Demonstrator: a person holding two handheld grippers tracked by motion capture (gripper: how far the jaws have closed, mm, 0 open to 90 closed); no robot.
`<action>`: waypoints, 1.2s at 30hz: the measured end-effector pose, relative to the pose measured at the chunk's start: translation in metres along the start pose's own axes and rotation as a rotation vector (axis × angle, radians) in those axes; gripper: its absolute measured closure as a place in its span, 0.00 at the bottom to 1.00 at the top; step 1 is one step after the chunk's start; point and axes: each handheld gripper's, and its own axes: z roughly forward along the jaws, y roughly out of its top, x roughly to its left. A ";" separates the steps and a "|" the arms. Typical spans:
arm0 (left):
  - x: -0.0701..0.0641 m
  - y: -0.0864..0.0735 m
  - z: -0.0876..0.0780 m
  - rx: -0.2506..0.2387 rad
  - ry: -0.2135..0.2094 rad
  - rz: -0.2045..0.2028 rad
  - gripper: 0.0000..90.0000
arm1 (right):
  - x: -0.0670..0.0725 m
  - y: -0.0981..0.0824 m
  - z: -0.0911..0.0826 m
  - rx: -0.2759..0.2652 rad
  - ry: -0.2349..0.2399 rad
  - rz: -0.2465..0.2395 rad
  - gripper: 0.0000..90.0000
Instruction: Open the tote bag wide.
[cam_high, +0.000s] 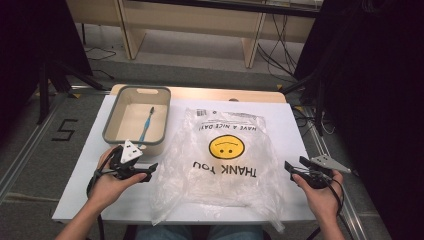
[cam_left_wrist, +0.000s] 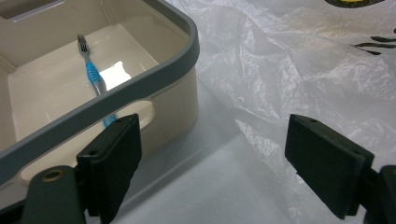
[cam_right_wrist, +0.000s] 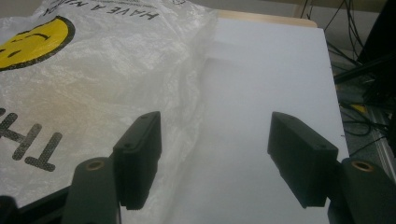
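While both grippers' fingers gape empty, plastic bag (cam_high: 220, 165) lies flat, long axis front-to-back, print upside down.

The plastic bag (cam_high: 220, 165) is clear and a bit milky, with a yellow smiley face (cam_high: 223, 146) and black letters that say THANK YOU and HAVE A NICE DAY. The bin (cam_high: 113, 116) is cream inside with a grey rim. The toothbrush (cam_high: 145, 126) in it is blue and grey. The bench (cam_high: 292, 130) is white. The jaws of both grippers are black.
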 end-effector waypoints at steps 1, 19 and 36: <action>-0.001 0.000 0.000 -0.002 -0.001 -0.002 0.21 | 0.000 0.000 0.000 0.000 0.000 0.002 0.40; -0.021 0.005 0.001 -0.005 -0.099 -0.024 0.23 | 0.004 0.001 0.002 0.034 -0.005 -0.007 0.40; -0.053 -0.009 0.029 0.275 -0.230 0.017 0.25 | 0.006 -0.010 0.030 0.210 0.070 0.046 0.51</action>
